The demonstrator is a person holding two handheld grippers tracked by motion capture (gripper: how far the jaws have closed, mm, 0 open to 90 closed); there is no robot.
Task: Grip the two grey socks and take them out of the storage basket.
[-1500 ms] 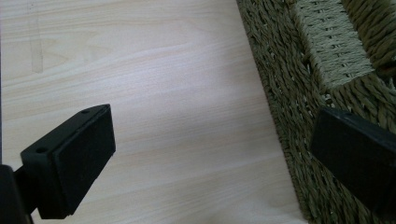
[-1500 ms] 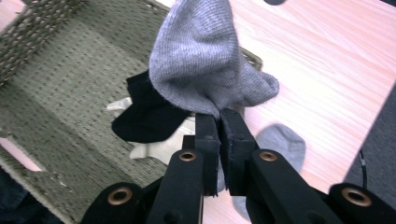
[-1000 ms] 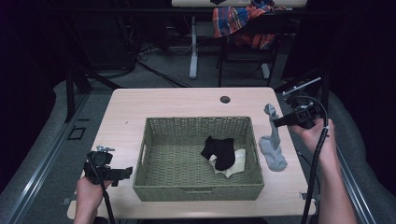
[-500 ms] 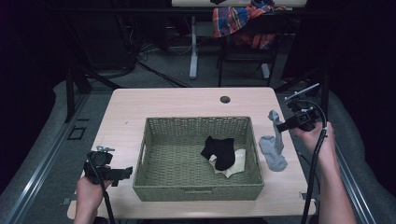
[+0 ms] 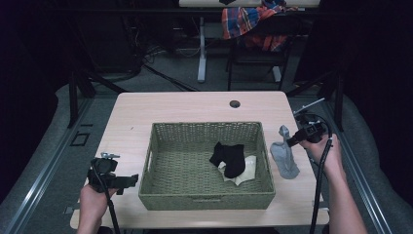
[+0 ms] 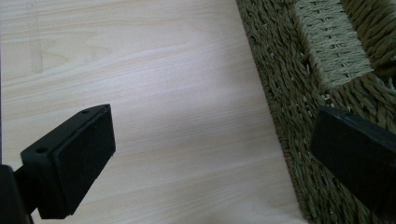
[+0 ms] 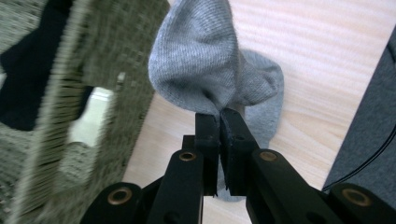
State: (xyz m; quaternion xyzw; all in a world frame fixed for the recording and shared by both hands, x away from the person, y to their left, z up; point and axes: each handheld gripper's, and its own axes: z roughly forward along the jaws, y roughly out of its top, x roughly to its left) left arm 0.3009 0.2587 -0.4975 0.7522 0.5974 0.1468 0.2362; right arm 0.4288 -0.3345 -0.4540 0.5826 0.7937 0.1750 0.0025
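A grey sock (image 5: 284,155) hangs from my right gripper (image 5: 290,141), its lower end lying on the table right of the woven basket (image 5: 204,199). The right gripper view shows the jaws pinched shut on the grey sock (image 7: 212,70) at my right gripper (image 7: 219,116), beside the basket's wall (image 7: 116,60). In the basket lie a black sock (image 5: 228,157) and a cream one (image 5: 244,168) under it. My left gripper (image 5: 127,181) rests low at the basket's left front corner, jaws wide open. In the left gripper view my left gripper (image 6: 210,154) spans bare table, the basket wall (image 6: 299,93) at the right pad.
The light wood table (image 5: 160,109) has a round cable hole (image 5: 234,104) at the back. A chair with a plaid cloth (image 5: 248,22) stands beyond the table. Dark floor lies on both sides.
My right gripper has come down and slightly toward the front with the grey sock, so more of the sock now lies crumpled on the table. The left gripper has stayed put.
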